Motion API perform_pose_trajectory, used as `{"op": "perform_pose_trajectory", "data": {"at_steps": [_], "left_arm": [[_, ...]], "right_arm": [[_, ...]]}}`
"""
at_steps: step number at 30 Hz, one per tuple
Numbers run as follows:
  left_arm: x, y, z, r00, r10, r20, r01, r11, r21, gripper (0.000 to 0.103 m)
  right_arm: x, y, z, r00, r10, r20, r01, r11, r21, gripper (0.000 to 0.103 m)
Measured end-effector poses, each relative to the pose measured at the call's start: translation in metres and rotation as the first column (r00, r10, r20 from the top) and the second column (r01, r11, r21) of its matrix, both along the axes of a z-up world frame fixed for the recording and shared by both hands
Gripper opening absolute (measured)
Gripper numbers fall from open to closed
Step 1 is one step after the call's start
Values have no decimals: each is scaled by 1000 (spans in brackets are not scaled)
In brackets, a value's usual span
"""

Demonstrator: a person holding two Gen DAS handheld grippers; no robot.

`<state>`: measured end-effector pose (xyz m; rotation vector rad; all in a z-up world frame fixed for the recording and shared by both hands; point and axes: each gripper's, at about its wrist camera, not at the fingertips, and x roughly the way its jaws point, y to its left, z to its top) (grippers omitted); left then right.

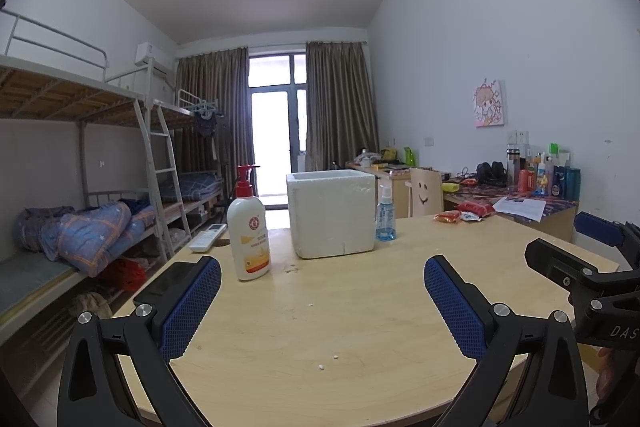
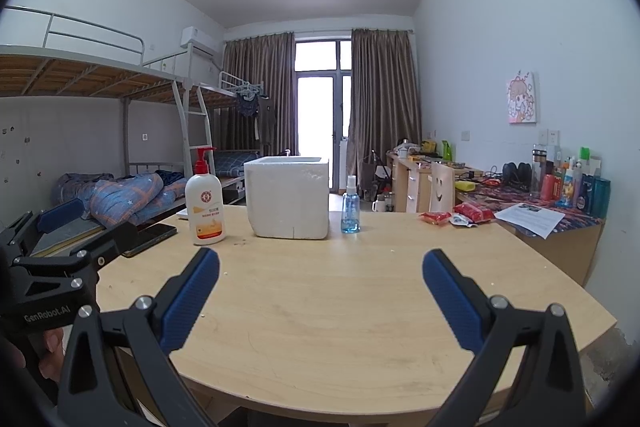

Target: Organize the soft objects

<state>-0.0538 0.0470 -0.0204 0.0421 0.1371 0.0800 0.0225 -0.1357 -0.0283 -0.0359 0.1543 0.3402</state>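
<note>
A pale wooden worktop (image 2: 340, 307) fills a dormitory room, bunk beds (image 2: 100, 131) along the left wall. From the left it carries a lotion bottle (image 2: 205, 201), a white foam box (image 2: 289, 195), a blue spray bottle (image 2: 351, 207) and, far right, soft red packets (image 2: 460, 215), crinkled and lying flat. The left gripper (image 1: 322, 303) and right gripper (image 2: 320, 297) hover over the worktop with jaws spread wide and holding nothing.

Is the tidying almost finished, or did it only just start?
Only just starting, it seems. Nothing looks put away: the red packets lie loose at the table's far right, and what is inside the foam box cannot be seen. Nothing is in hand: the left gripper and right gripper are both open. All the sorting looks left.
</note>
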Motion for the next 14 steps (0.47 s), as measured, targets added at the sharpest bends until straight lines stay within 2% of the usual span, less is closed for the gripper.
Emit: {"op": "perform_pose_trajectory", "data": {"at_steps": [14], "left_arm": [[-1,0,-1,1000,-13,-6,13,1000,-9,102]], "right_arm": [[-1,1,0,1000,7,-1,-7,1000,0,103]]}}
